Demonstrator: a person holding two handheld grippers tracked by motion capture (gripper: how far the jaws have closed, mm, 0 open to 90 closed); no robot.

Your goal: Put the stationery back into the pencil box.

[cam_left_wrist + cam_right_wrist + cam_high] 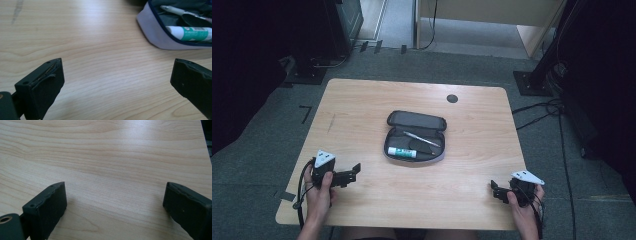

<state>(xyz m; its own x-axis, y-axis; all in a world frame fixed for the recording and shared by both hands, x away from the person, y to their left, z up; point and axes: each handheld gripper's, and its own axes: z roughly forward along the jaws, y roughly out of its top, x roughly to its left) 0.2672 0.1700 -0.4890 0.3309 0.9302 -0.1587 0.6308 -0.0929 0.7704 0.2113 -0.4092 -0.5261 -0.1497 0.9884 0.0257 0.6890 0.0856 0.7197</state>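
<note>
An open grey pencil case lies at the middle of the wooden table. Inside it are a white and green glue stick, a pen and a dark item. My left gripper rests near the front left, jaws pointing right toward the case, open with nothing between them. In the left gripper view, the case wall, glue stick and pen sit beyond the open left gripper, at the upper right. My right gripper is at the front right corner, open over bare wood.
A round dark cable hole sits near the table's far edge. Cables trail over the grey carpet to the right. Black stand bases flank the table at the back left and back right.
</note>
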